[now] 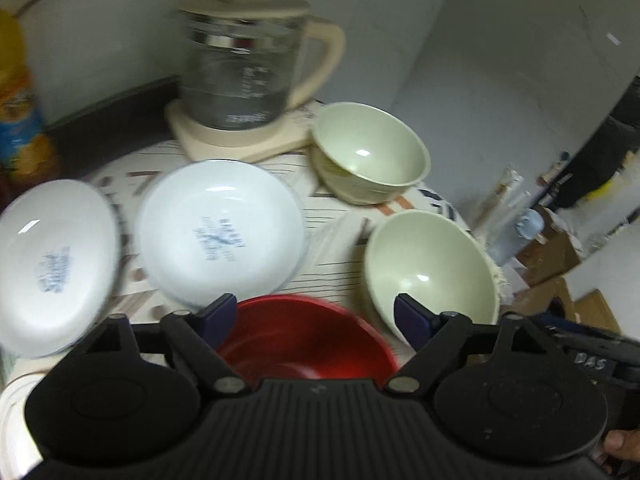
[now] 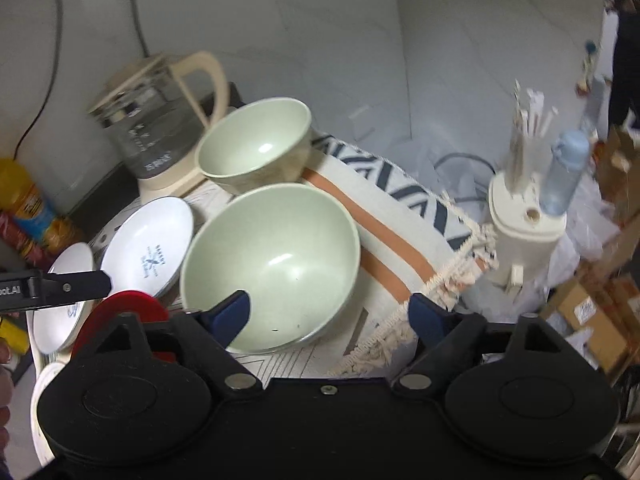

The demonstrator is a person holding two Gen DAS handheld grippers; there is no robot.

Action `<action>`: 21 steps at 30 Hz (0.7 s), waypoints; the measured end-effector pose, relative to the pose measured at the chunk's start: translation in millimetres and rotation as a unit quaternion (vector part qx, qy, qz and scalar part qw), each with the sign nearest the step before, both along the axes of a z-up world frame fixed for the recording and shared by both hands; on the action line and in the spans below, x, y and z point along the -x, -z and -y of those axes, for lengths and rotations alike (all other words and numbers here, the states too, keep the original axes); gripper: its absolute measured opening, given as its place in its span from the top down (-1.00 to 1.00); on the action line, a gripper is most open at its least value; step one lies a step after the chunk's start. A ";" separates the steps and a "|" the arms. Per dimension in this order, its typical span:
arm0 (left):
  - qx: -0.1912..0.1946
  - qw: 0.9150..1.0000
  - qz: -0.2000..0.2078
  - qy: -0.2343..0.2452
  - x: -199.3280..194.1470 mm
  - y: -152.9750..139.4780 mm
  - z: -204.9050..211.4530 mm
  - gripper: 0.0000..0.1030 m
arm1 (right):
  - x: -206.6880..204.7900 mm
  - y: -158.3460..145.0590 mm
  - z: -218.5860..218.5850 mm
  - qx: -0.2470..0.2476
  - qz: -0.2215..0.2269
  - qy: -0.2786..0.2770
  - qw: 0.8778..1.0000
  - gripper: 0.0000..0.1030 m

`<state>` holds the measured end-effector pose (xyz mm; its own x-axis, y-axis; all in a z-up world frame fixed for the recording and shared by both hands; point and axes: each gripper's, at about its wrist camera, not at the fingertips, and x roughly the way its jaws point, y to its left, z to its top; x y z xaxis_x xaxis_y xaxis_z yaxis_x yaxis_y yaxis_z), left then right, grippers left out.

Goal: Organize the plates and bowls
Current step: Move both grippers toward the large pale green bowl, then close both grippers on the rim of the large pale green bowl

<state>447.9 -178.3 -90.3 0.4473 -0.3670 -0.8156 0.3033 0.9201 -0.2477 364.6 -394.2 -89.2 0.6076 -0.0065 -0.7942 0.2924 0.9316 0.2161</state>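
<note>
On a patterned cloth stand two pale green bowls: a far one (image 1: pixel 370 152) (image 2: pixel 256 144) and a near one (image 1: pixel 430 272) (image 2: pixel 272 268). Two white plates with blue print lie left of them (image 1: pixel 220 232) (image 1: pixel 52 268) (image 2: pixel 150 248) (image 2: pixel 64 300). A red bowl (image 1: pixel 304 340) (image 2: pixel 124 312) sits closest. My left gripper (image 1: pixel 316 314) is open, hovering over the red bowl with nothing between its fingers. My right gripper (image 2: pixel 330 316) is open, its left finger (image 2: pixel 230 314) over the near green bowl's front rim.
A glass kettle with a cream lid and base (image 1: pixel 248 76) (image 2: pixel 160 136) stands at the back against the wall. A yellow bottle (image 1: pixel 20 108) is at far left. Right of the table's fringed edge stand a white container with sticks (image 2: pixel 524 216), a blue bottle (image 2: pixel 568 172) and cardboard boxes (image 2: pixel 592 316).
</note>
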 end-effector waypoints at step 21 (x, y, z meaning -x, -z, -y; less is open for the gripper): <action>-0.035 0.997 -0.056 0.050 -60.7 61.8 78.9 0.60 | -31.6 49.1 23.6 -0.047 -0.040 0.031 0.998 0.32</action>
